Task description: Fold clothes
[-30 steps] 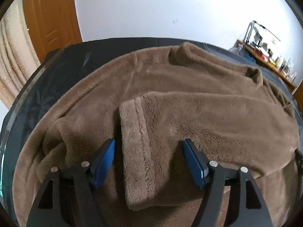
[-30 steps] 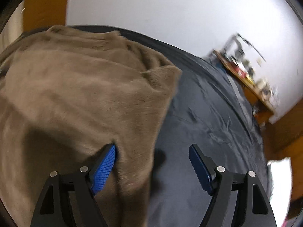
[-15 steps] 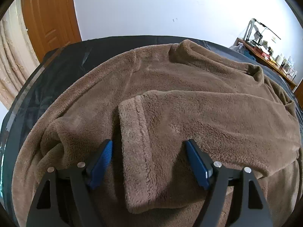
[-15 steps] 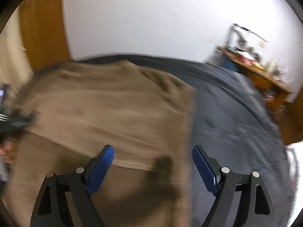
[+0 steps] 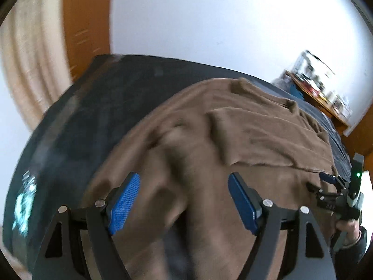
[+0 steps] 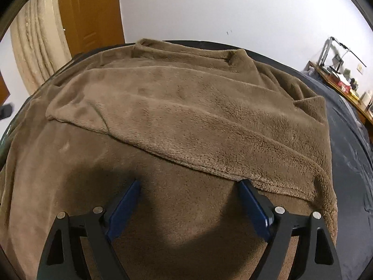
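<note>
A brown fleece garment point(image 6: 186, 116) lies spread on a dark bed point(image 6: 354, 163), with one sleeve point(image 6: 209, 135) folded across its body. My right gripper point(image 6: 188, 205) is open and empty, low over the garment's lower part, just below the sleeve's edge. My left gripper point(image 5: 184, 200) is open and empty above the garment's point(image 5: 233, 140) left part; this view is blurred. The right gripper point(image 5: 335, 186) also shows at the right edge of the left wrist view, held by a hand.
The dark bed cover point(image 5: 81, 121) shows left of the garment. A wooden door point(image 6: 88, 11) and a beige curtain point(image 6: 35, 42) stand behind on the left. A cluttered desk point(image 6: 345, 84) stands at the far right by the white wall.
My left gripper has swung left and away from the folded sleeve's cuff. My right gripper has moved from the garment's right edge to over its lower middle.
</note>
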Demonstrator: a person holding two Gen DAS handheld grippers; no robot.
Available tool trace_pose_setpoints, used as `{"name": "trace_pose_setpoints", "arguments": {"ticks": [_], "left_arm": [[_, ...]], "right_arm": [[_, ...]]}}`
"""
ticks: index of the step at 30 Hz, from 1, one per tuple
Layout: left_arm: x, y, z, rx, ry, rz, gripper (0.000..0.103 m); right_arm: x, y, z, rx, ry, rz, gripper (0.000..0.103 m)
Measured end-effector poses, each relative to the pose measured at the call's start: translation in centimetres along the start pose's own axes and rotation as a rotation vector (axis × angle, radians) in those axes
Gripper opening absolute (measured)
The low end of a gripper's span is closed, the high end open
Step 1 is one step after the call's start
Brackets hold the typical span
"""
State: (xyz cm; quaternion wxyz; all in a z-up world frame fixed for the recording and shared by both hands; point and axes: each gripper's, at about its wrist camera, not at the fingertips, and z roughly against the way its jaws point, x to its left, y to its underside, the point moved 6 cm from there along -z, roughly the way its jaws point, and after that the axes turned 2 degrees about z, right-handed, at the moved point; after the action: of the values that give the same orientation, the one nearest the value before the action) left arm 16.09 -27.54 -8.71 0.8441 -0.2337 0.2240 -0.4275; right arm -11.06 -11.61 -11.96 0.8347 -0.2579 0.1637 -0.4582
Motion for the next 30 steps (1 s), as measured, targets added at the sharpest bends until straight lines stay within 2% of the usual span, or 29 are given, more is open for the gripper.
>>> {"name": "trace_pose_setpoints", "arguments": {"ticks": [4, 8, 11, 16, 20, 22, 26, 30], "left_arm": [[6.5, 2.7, 3.0, 0.011, -0.062, 0.090, 0.081], [11.0, 6.1, 4.5, 0.037, -0.095, 0.149, 0.081], [12.8, 8.4, 4.6, 0.056, -0.087, 0.201, 0.081], [13.0, 10.5, 3.1, 0.086, -0.074, 0.231, 0.081], [10.3, 11.1, 2.0, 0.087, -0.044, 0.170, 0.079], [9.0, 11.3, 1.7, 0.080, -0.055, 0.118, 0.071], [8.0, 11.1, 1.4, 0.092, -0.062, 0.098, 0.028], [8.2, 10.5, 1.3, 0.097, -0.046, 0.145, 0.013]], "right_arm": [[-0.4, 0.3, 0.3, -0.016, -0.037, -0.033, 0.089], [-0.3, 0.3, 0.2, -0.019, -0.040, -0.029, 0.091], [-0.6, 0.3, 0.5, -0.025, -0.057, -0.040, 0.092], [-1.0, 0.4, 0.7, -0.040, -0.094, -0.071, 0.092], [-1.1, 0.5, 0.9, -0.044, -0.105, -0.079, 0.092], [-1.2, 0.5, 1.0, -0.047, -0.112, -0.084, 0.092], [-1.4, 0.6, 1.1, -0.052, -0.124, -0.094, 0.092], [-1.3, 0.7, 1.3, -0.052, -0.121, -0.093, 0.092]]}}
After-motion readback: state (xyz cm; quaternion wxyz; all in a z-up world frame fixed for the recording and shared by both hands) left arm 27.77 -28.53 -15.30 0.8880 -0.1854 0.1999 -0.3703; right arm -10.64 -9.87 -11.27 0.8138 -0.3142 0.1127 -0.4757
